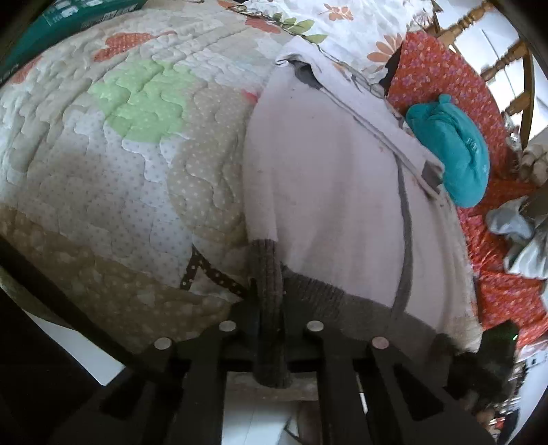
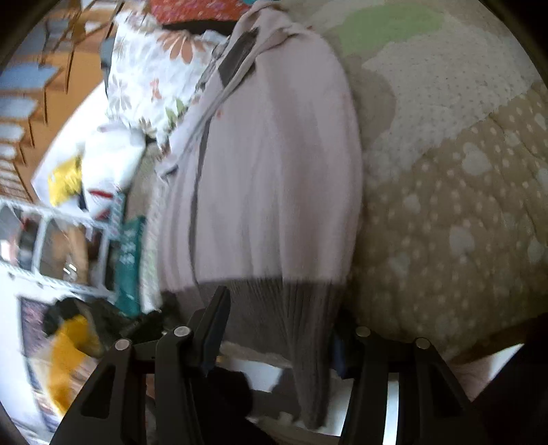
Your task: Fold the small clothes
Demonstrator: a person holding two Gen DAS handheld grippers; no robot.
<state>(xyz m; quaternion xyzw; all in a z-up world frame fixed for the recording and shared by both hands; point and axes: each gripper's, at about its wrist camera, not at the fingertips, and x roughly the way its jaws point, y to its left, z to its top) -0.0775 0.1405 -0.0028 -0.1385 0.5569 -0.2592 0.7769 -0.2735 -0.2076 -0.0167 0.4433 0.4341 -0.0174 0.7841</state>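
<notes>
The left gripper point(image 1: 270, 328) is clenched on a bunched fold of the grey ribbed waistband point(image 1: 269, 274) at the near edge of the bed, the fabric squeezed into a narrow rope between its black fingers point(image 1: 320, 345), whose tips are hidden under the cloth. The right gripper point(image 2: 279, 328) stands with its jaws apart on either side of the same waistband point(image 2: 274, 308); a flap of ribbing hangs down between them, and the blur makes it hard to tell whether the pads actually press on it. The garment is a small pale pink sweatshirt point(image 1: 328, 191) with grey seams and a grey neck patch, lying stretched out along the patchwork quilt point(image 1: 120, 143), hem toward the grippers and collar at the far end. Its far side runs under a teal cloth point(image 1: 452, 150), which rests on an orange flowered sheet point(image 1: 441, 75); a floral pillow point(image 1: 342, 24) lies beyond the collar. The right wrist view is smeared, so the shelves and clutter at its left edge cannot be made out. A wooden chair point(image 1: 513, 58) is cut off at the frame's rim.
</notes>
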